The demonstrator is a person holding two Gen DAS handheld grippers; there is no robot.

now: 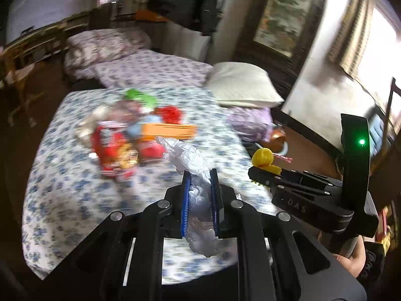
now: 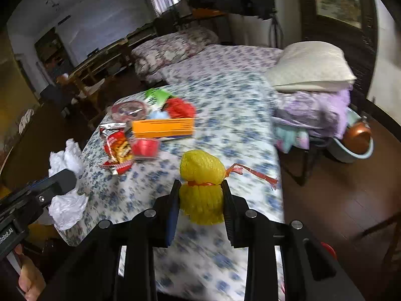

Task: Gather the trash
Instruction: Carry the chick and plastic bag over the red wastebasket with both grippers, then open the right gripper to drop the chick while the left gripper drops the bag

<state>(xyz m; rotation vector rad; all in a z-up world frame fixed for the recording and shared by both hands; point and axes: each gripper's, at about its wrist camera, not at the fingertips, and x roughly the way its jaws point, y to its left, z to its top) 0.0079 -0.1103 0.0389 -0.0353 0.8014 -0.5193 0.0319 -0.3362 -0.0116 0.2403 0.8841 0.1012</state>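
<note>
My left gripper (image 1: 200, 175) is shut on a crumpled white plastic bag (image 1: 186, 154), held above the flowered bedsheet (image 1: 75, 188). It also shows at the left of the right wrist view (image 2: 66, 195). My right gripper (image 2: 200, 188) is shut on a yellow mesh net bag (image 2: 201, 173) with an orange tie; it shows in the left wrist view (image 1: 262, 158) too. A pile of trash lies further up the bed: a red snack wrapper (image 2: 117, 148), a red cup (image 2: 145, 148), an orange box (image 2: 163, 126), a clear round lid (image 2: 129, 110), green (image 2: 159, 94) and red (image 2: 179, 107) pieces.
A white pillow (image 2: 310, 65) and purple bedding (image 2: 313, 113) lie at the bed's right. A copper pot (image 2: 357, 135) in a blue basin stands on the wooden floor at the right. A second flowered pillow (image 2: 173, 47) and wooden furniture (image 2: 100, 62) are at the back.
</note>
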